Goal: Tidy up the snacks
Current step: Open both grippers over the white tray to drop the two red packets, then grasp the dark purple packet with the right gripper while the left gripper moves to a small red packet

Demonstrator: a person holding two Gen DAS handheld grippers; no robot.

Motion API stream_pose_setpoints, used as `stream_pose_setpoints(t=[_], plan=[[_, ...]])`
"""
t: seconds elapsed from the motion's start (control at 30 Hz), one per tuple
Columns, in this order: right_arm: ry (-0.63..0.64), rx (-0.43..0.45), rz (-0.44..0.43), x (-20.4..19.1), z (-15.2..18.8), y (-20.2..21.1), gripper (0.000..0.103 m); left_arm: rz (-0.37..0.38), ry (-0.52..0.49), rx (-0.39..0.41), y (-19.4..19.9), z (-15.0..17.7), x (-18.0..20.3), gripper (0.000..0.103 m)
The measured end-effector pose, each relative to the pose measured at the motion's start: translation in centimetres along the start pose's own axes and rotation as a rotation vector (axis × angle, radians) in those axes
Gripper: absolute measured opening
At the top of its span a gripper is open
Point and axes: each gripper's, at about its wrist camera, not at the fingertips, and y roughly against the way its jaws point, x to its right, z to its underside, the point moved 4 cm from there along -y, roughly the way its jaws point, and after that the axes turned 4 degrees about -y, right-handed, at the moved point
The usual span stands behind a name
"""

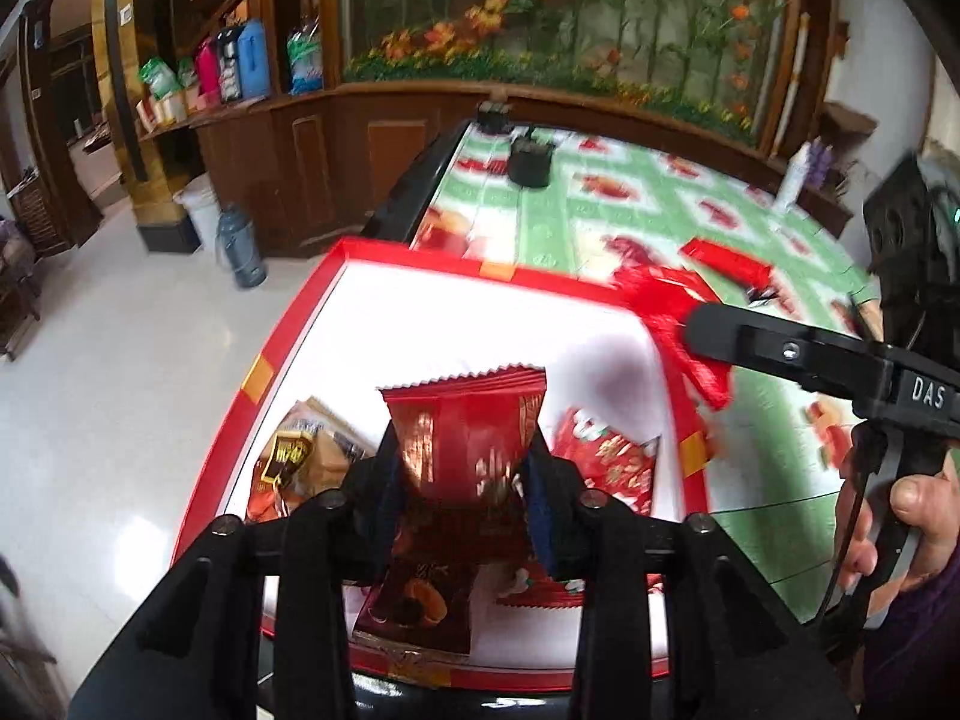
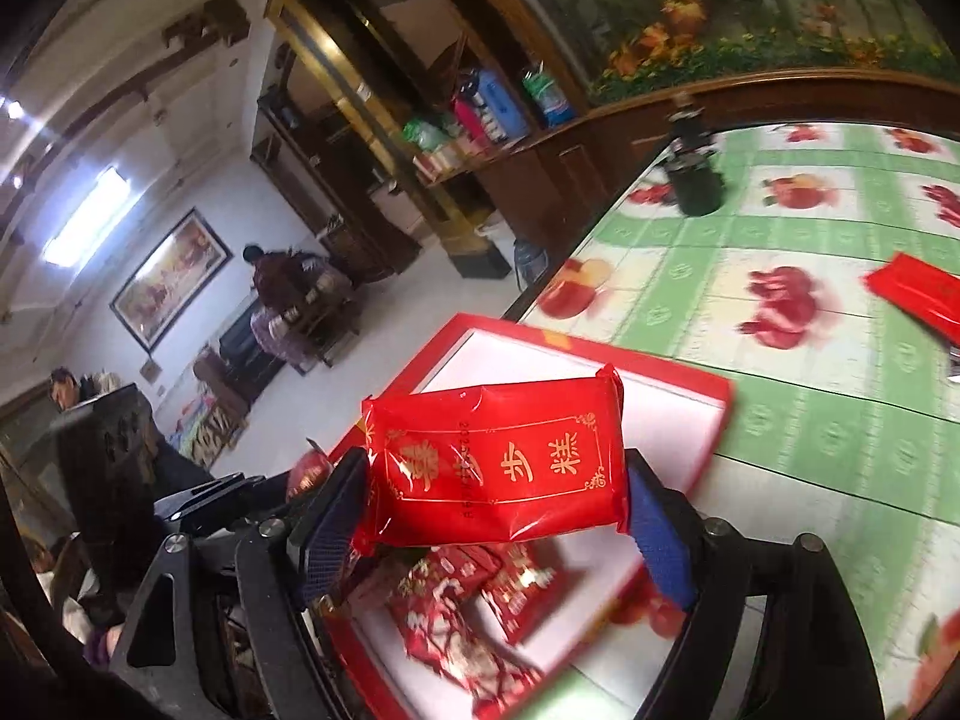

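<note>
Two claws are hovering over the red box [image 1: 288,354]: left claw [image 1: 465,480] loosely pinching a snack packet [image 1: 465,420], right claw [image 2: 498,516] gripping a red cake pack [image 2: 498,462] wide, ready for dropping in.

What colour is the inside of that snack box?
White inside, with a red rim; clearest in the left wrist view.

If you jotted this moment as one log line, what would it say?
left gripper: around red foil snack packet | right gripper: holds red cake pack | both above red-rimmed white box
</note>
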Motion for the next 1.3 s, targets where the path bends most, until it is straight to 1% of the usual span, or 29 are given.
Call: stream_pose_setpoints(t=[0.03,0.07,0.13,0.2,0.27,0.3,0.37,0.43,0.5,0.57,0.63,0.73,0.8,0.9,1.0,1.03,1.07,1.1,1.13,1.17,1.2,1.23,1.3], plan=[[0.004,-0.023,-0.009,-0.4,0.1,-1.0,0.085,-0.010,0.009,-0.009,-0.1,0.1,0.0,0.053],[0.001,-0.039,-0.029,-0.7,0.1,-1.6,0.086,-0.015,0.017,-0.012,-0.1,0.2,-0.1,0.062],[-0.024,-0.060,-0.075,-0.8,0.0,-2.2,0.087,-0.031,0.027,-0.008,0.2,0.1,-0.1,0.064],[-0.041,-0.038,-0.094,-0.4,-0.4,-1.7,0.087,-0.043,0.023,0.000,0.4,-0.3,0.1,0.064],[-0.052,0.006,-0.103,0.9,-0.8,-0.3,0.087,-0.049,0.017,0.016,0.9,-0.8,0.7,0.066],[-0.056,0.037,-0.086,1.9,-1.2,0.8,0.087,-0.047,0.014,0.022,1.0,-1.1,1.1,0.067],[-0.063,0.078,-0.036,4.0,-1.5,2.5,0.087,-0.040,0.006,0.032,1.0,-1.6,1.8,0.069],[-0.074,0.123,0.040,6.7,-2.1,4.5,0.087,-0.029,-0.010,0.038,0.8,-2.2,3.1,0.069],[-0.079,0.178,0.148,9.8,-2.5,6.8,0.087,-0.010,-0.032,0.036,0.5,-2.8,4.7,0.069],[-0.081,0.205,0.269,13.2,-2.7,8.8,0.087,0.007,-0.054,0.028,0.1,-3.3,6.0,0.069],[-0.099,0.198,0.350,16.5,-2.9,10.1,0.087,0.026,-0.082,0.011,-0.7,-4.2,7.8,0.069],[-0.104,0.166,0.446,20.1,-2.9,10.6,0.087,0.043,-0.113,-0.007,-1.7,-5.5,9.9,0.069],[-0.106,0.134,0.456,21.7,-2.9,10.2,0.087,0.055,-0.126,-0.013,-2.3,-6.3,11.1,0.069],[-0.112,0.075,0.428,22.7,-3.1,8.7,0.082,0.082,-0.131,-0.028,-3.0,-7.6,12.8,0.069],[-0.074,0.021,0.487,22.9,-3.9,6.8,0.073,0.100,-0.122,-0.030,-3.5,-8.5,13.8,0.069],[-0.060,0.003,0.505,23.1,-4.3,5.9,0.066,0.098,-0.119,-0.032,-3.7,-8.8,14.0,0.069],[-0.059,-0.010,0.516,23.3,-4.6,5.3,0.062,0.098,-0.118,-0.034,-3.9,-8.9,14.1,0.069],[-0.037,-0.006,0.546,23.3,-5.0,4.7,0.061,0.098,-0.116,-0.038,-4.2,-9.0,14.1,0.069],[-0.023,-0.016,0.576,23.4,-5.2,4.2,0.057,0.097,-0.114,-0.045,-4.4,-9.1,14.2,0.069],[0.010,-0.027,0.619,23.4,-5.4,3.8,0.047,0.095,-0.111,-0.050,-4.6,-9.1,14.2,0.069],[0.046,-0.041,0.664,23.3,-5.5,3.5,0.042,0.093,-0.106,-0.056,-4.8,-9.2,14.2,0.069],[0.069,-0.053,0.685,23.2,-5.5,3.4,0.042,0.092,-0.099,-0.062,-5.1,-9.3,14.2,0.069],[0.072,-0.077,0.683,23.5,-5.0,4.1,0.041,0.093,-0.083,-0.070,-5.6,-9.7,14.4,0.069]])
